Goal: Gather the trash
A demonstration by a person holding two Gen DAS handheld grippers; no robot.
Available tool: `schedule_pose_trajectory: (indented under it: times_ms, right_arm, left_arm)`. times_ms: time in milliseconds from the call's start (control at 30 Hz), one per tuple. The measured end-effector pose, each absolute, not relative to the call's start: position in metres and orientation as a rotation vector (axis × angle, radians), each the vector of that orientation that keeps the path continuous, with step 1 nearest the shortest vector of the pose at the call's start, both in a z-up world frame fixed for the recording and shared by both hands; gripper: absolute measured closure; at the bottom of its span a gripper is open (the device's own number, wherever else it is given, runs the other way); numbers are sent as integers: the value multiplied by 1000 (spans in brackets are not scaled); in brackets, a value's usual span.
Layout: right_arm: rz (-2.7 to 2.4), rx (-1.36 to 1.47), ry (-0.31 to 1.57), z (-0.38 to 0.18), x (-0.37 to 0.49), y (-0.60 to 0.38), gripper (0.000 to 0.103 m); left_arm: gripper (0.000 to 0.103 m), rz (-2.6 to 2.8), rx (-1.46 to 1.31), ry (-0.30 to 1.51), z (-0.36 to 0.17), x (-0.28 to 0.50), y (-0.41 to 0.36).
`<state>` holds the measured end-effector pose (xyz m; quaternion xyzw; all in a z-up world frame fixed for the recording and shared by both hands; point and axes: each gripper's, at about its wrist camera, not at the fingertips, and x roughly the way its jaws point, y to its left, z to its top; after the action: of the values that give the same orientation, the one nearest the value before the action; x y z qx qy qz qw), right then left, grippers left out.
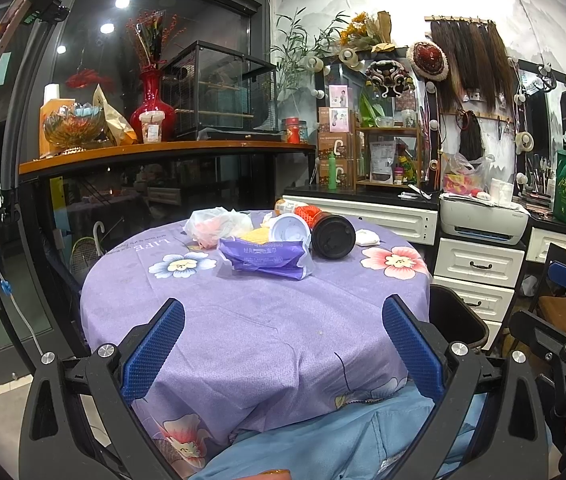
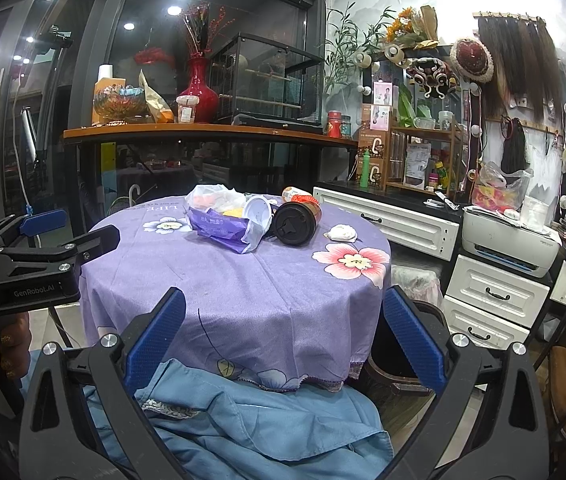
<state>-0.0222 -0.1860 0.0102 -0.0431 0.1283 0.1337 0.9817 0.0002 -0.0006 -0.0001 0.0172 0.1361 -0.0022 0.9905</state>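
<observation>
- Both tools hang short of the worktop (image 1: pixel 267 344), jaws spread wide, nothing between the blue pads. The left hand-held gripper (image 1: pixel 283 344) and right hand-held gripper (image 2: pixel 285 334) each sit over blue cloth (image 2: pixel 267 416) at the near edge, probably the person's lap. A low reach could snag that cloth or drag the tablecloth hem.
- The purple tablecloth (image 2: pixel 243 292) drapes loosely over the round top. A pad pushing forward on it could bunch it and slide the whole pile.
- All the trash lies ahead, on the far half of the worktop, well apart from either tool. Nearest is a purple wrapper (image 1: pixel 263 258): limp, so a shallow pinch may catch only film and let it slip.
- Just behind it a white cup (image 1: pixel 290 232) lies on its side, touching a dark jar (image 1: pixel 333 237), also tipped, lid toward the cameras. Both are round and can roll; a nudge might send the jar off the edge.
- Right of the jar, a crumpled tissue (image 2: pixel 341 233) sits alone, easy to overlook.
- Farthest, ahead to the left, a clear bag (image 1: pixel 215 224) holds scraps; lifted by the wrong end it could spill.
- A dark bin (image 1: pixel 457 320), below the worktop to the right, seems the target, though I cannot be sure.
</observation>
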Motion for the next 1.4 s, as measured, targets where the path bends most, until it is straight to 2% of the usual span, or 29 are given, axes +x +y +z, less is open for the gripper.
schedule_pose_trajectory:
  times_ms: [667, 867, 1233, 1400]
  right_arm:
    - [269, -88, 260, 10, -21, -185, 5]
    - [305, -101, 314, 8, -14, -177, 5]
    - [470, -185, 472, -18, 57, -155, 5]
    - [490, -111, 563, -30, 107, -154, 5]
  left_arm:
    - [5, -4, 36, 276, 0, 1, -2]
    - [5, 10, 57, 294, -7, 5, -15]
    - [5, -30, 61, 501, -27, 70, 10]
    - [5, -40, 32, 614, -38, 110, 25]
